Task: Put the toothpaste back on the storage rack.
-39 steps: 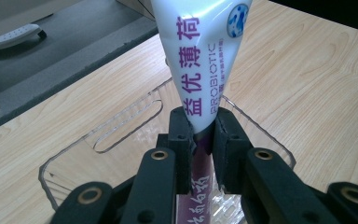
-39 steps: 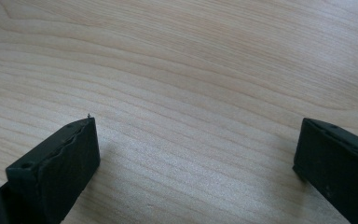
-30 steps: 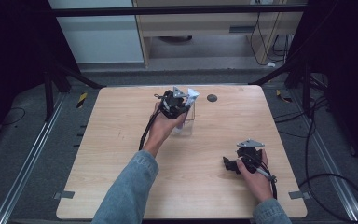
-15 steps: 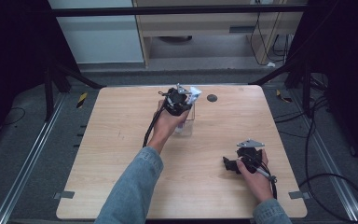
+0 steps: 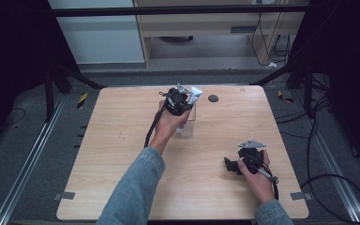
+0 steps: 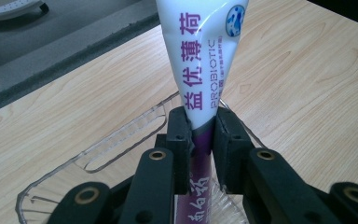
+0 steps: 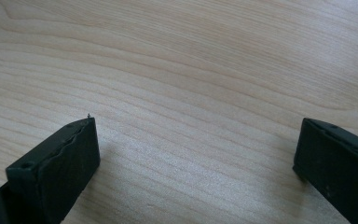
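Tube: toothpaste tube (image 6: 200,70), white above and purple below with printed lettering, stands nearly upright over the clear plastic cup (image 6: 121,140), its lower end down between the cup's walls.
Tube seen from above: white top of the tube (image 5: 196,93) pokes out just past the left hand-held gripper, at the far side of the cup (image 5: 189,123).
Left hand-held gripper: left hand-held gripper (image 6: 200,140) is clamped on the tube, both black jaws pressed to its sides where white meets purple.
Change: compared with a second ago, the left hand-held gripper (image 5: 178,101) and the tube have edged a little toward the cup's far side and sit more squarely over it; the cup has not moved.
Meaning: judging by this, the tube is being set into the cup; it looks partly in, and release has not yet come.
Next move: likely a little more lowering, then opening the jaws so the tube leans on the cup's rim.
Risk: the light cup could tip or slide if the tube pushes sideways on its wall.
Right hand-held gripper: right hand-held gripper (image 5: 243,161) rests on the tabletop (image 5: 122,154) well away from the cup, toward the person; its jaws (image 7: 196,154) are wide apart and empty, unchanged over the last second.
Small dark disc: small dark disc (image 5: 213,98) lies beyond the cup, to its right.
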Demonstrator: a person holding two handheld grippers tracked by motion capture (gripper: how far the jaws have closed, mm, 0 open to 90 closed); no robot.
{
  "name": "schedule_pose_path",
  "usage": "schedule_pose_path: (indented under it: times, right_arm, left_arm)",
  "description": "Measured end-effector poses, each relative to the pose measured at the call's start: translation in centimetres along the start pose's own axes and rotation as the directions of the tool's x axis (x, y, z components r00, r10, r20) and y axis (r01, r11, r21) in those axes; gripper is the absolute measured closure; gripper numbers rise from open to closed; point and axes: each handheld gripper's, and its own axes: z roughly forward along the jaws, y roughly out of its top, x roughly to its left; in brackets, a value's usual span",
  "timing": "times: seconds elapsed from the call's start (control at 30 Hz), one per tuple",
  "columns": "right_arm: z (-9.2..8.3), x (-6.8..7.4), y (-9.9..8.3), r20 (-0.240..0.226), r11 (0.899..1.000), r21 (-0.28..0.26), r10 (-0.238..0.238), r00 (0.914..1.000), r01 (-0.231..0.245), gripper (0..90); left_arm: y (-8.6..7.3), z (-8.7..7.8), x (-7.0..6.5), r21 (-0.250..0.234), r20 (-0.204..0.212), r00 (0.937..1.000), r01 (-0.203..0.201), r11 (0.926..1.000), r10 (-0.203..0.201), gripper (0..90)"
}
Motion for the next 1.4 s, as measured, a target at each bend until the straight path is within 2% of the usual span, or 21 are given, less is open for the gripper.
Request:
schedule_pose_path:
  times: [0.63,0.73,0.87,0.93,1.4]
  right_arm:
    - [-0.1,0.1,0.0,-0.005,1.0,0.004,0.012,0.9999,-0.012,0.4]
    - [0.0,0.0,0.0,0.0,1.0,0.0,0.001,1.0,-0.001,0.4]
    - [-0.1,0.1,0.0,-0.006,1.0,0.004,0.012,0.9999,-0.012,0.4]
    - [0.0,0.0,0.0,0.0,1.0,0.0,0.001,1.0,-0.001,0.4]
    - [0.0,0.0,0.0,0.0,1.0,0.0,0.0,1.0,0.0,0.4]
  left_arm:
    - [0.0,-0.7,-0.2,-0.015,-0.001,1.0,0.002,0.9999,-0.002,75.0]
    - [0.1,-0.9,-0.2,-0.019,-0.002,1.0,-0.004,0.9998,0.004,74.3]
    - [0.2,-1.3,-0.1,-0.031,-0.006,1.0,-0.004,0.9995,0.004,74.8]
    - [0.2,-1.5,-0.1,-0.039,-0.007,1.0,-0.003,0.9992,0.003,75.2]
    - [0.4,-3.1,0.1,-0.065,-0.014,0.9998,-0.018,0.9977,0.017,75.4]
